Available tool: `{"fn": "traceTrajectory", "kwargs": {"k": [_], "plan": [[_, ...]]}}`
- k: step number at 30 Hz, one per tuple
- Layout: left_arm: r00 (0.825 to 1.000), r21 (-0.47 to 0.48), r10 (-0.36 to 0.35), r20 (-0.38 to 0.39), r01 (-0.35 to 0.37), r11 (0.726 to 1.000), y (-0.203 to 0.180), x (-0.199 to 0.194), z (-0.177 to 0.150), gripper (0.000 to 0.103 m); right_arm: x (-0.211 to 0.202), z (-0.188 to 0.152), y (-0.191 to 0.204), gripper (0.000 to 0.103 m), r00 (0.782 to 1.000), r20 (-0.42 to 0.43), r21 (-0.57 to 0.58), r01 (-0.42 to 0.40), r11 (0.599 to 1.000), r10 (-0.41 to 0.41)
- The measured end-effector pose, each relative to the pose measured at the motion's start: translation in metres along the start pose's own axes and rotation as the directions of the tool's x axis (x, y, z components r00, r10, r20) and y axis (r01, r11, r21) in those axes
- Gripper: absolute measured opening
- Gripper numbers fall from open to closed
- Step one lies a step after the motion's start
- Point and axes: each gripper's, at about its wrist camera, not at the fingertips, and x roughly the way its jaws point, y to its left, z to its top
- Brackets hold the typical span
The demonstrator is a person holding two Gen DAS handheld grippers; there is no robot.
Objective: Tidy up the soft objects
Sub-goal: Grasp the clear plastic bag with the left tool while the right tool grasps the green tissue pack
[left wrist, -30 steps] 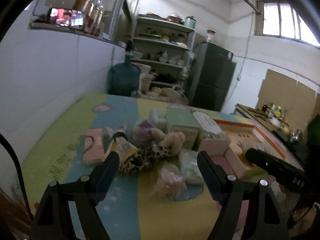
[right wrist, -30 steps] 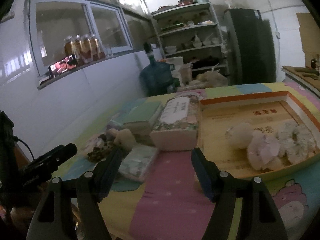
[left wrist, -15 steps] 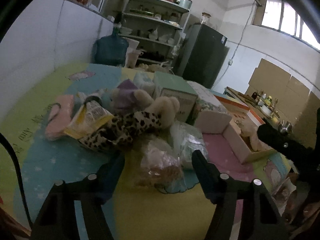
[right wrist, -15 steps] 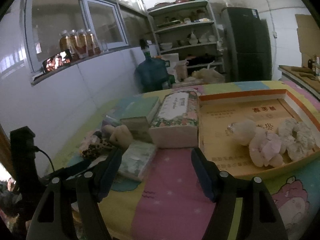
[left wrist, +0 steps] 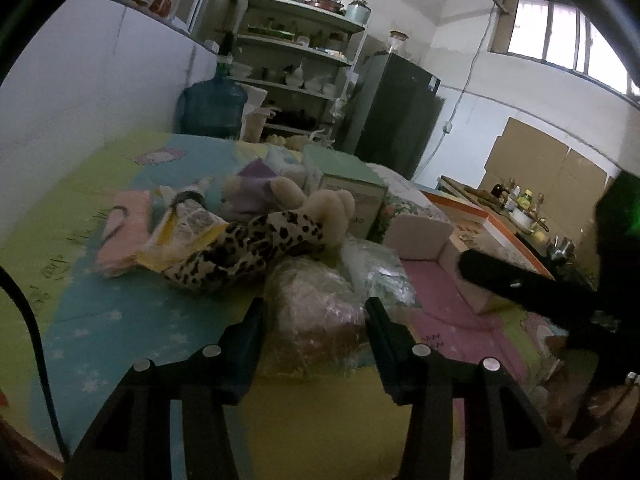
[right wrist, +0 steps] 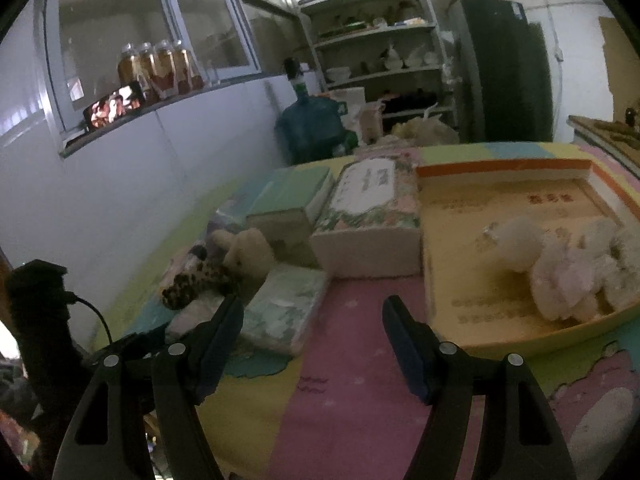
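Cluttered worktop (left wrist: 100,320), pastel mat. Left tongs (left wrist: 316,316) have just been closing around the plastic-wrapped soft bundle (left wrist: 316,308), lower centre of frame; contact unclear. Right tongs (right wrist: 312,320) spread, empty. Tray (right wrist: 500,168) likely next.

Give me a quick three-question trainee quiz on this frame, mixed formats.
1. True or false: the right gripper holds a plush toy.
2. What lies between the fingers of the left gripper? A) the clear plastic bag of something soft B) the leopard-print plush C) the green box
3. Fill in: the pale fluffy toys already lie in the ____.

Key:
1. False; its jaws stand wide open over the pink part of the mat, with nothing between them.
2. A; the jaws have just been closing around it.
3. Cardboard tray.
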Motion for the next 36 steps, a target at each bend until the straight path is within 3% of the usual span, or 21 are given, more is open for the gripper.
{"fn": "traceTrajectory", "kwargs": {"k": [7, 15, 22, 24, 25, 36], "plan": [[0.999, 0.031, 0.017, 0.046, -0.018, 0.999, 0.004, -0.034, 0.0, 0.05, 0.029, -0.005, 0.021, 0.074, 0.999, -0.044, 0.0, 0.0, 1.0, 0.0], [0.997, 0.009, 0.004, 0.074, -0.005, 1.0, 0.022, -0.051, 0.0, 0.05, 0.063, -0.005, 0.032, 0.074, 0.99, -0.101, 0.038, 0.104, 0.994, -0.099], [0.996, 0.01, -0.005, 0.084, 0.004, 1.0, 0.026, -0.052, 0.001, 0.05, 0.074, -0.007, 0.044, 0.073, 0.978, -0.111, -0.023, 0.175, 0.984, -0.176], [0.996, 0.012, -0.003, 0.087, 0.002, 1.0, 0.026, -0.052, 0.001, 0.05, 0.073, -0.007, 0.046, 0.056, 0.977, -0.107, -0.04, 0.183, 0.982, -0.186], [0.996, 0.011, -0.003, 0.087, 0.002, 1.0, 0.026, -0.052, 0.001, 0.05, 0.073, -0.007, 0.047, 0.054, 0.976, -0.105, -0.052, 0.187, 0.981, -0.192], [0.995, 0.02, -0.012, 0.095, 0.01, 1.0, 0.021, -0.051, 0.003, 0.05, 0.043, -0.006, 0.047, 0.052, 0.988, -0.049, -0.059, 0.141, 0.988, -0.144]]}}
